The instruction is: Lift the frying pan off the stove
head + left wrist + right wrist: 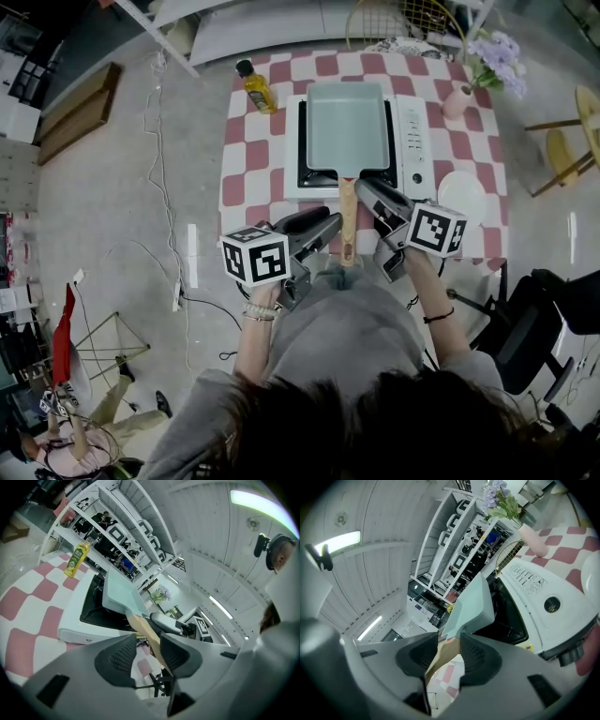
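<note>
A pale teal rectangular frying pan (347, 127) sits on the white stove (412, 141), its wooden handle (347, 211) pointing towards me. My left gripper (330, 228) lies just left of the handle's lower part, jaws open. My right gripper (372, 190) lies just right of the handle's upper part, also open. In the left gripper view the handle (144, 629) shows in the gap of the left gripper (147, 657), close to the right pad, with the pan (119, 590) beyond. In the right gripper view the handle (440, 654) shows between the pads of the right gripper (450, 660), below the pan (474, 605).
The stove stands on a red-and-white checked table (253, 155). A yellow oil bottle (256, 87) is at its back left, a pink vase with flowers (459, 98) at the back right, a white plate (461, 195) right of the stove. A black chair (530, 323) stands at my right.
</note>
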Tool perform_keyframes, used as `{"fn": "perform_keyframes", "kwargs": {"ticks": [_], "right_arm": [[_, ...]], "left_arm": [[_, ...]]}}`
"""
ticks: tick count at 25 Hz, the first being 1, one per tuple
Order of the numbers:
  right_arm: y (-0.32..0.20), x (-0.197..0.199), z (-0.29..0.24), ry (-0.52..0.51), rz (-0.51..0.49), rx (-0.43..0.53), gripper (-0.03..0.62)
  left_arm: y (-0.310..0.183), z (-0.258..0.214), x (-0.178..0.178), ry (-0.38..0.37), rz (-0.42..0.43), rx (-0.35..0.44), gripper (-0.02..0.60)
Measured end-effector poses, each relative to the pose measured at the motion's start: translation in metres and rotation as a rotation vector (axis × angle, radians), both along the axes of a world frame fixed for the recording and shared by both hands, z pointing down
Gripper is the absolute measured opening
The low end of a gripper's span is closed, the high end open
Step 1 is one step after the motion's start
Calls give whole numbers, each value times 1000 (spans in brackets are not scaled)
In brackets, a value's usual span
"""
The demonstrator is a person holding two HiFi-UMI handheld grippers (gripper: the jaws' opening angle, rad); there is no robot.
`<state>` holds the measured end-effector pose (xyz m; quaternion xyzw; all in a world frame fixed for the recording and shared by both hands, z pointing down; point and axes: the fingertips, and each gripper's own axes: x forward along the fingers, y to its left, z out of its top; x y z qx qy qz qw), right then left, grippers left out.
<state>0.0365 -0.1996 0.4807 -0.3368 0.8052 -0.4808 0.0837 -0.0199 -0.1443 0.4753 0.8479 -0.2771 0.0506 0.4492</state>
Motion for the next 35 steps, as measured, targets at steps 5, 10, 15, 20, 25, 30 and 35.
{"fn": "perform_keyframes", "kwargs": {"ticks": [5,10,15,20,25,30,35], "right_arm": [[-1,-4,5,-39,-5,-43,183],[-1,-6,11,-65,-9,-88,209],[-3,-13,12,-124,-34,-117,235],[-5,-21,11,-191,-70,-136,244],[-9,-30,6,-246,-113,-135,245],[-11,-41,3,-280,-170,-127,245],[-9,-45,11,-276,-186,-177,244]], "left_arm": [[2,0,7,64,9,-36,194],[7,4,16,78,41,-71,209],[8,5,23,94,66,-90,210],[9,7,28,111,90,-109,210],[9,6,33,122,124,-120,210],[11,8,39,128,160,-136,209],[12,9,43,136,197,-167,209]]}}
